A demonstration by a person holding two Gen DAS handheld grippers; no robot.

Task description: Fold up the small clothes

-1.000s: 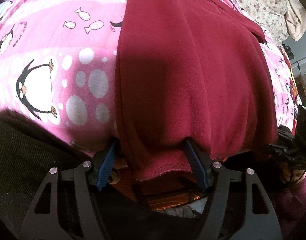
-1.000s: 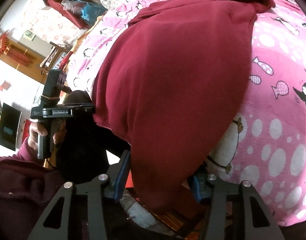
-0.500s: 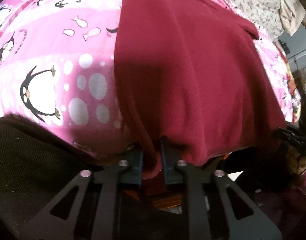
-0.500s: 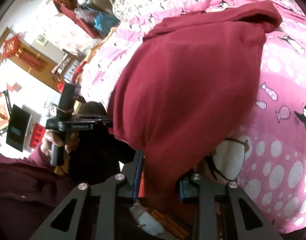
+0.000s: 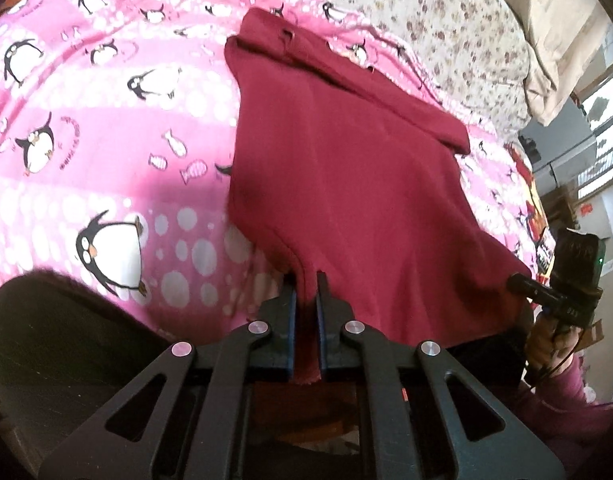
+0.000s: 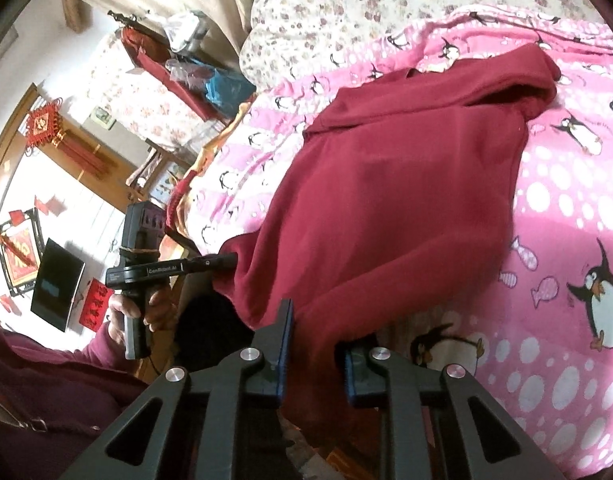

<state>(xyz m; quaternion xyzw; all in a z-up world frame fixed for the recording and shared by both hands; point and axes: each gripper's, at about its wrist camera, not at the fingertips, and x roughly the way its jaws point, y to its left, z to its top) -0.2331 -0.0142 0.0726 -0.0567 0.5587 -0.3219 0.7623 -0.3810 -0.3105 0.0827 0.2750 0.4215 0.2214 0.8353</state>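
A dark red garment (image 5: 346, 184) lies on a pink penguin-print blanket (image 5: 86, 140), its far end folded over. My left gripper (image 5: 306, 280) is shut on the garment's near hem and lifts it off the bed edge. In the right wrist view the same garment (image 6: 386, 208) hangs toward me. My right gripper (image 6: 315, 320) is closed on the other near corner of the hem, with a thick bunch of cloth between the fingers. The left gripper (image 6: 222, 260) shows at the garment's left corner, and the right gripper's handle (image 5: 562, 296) shows in the left wrist view.
A floral sheet (image 5: 446, 32) covers the far part of the bed. A dark cloth (image 5: 58, 340) lies at the near left bed edge. Off the bed stand a cluttered shelf (image 6: 178, 60), a dark screen (image 6: 56, 284) and red wall ornaments (image 6: 46, 128).
Both grippers closed on the garment's near hem, then rose and pulled back. The near edge of the garment is lifted off the bed edge and more of the blanket shows.
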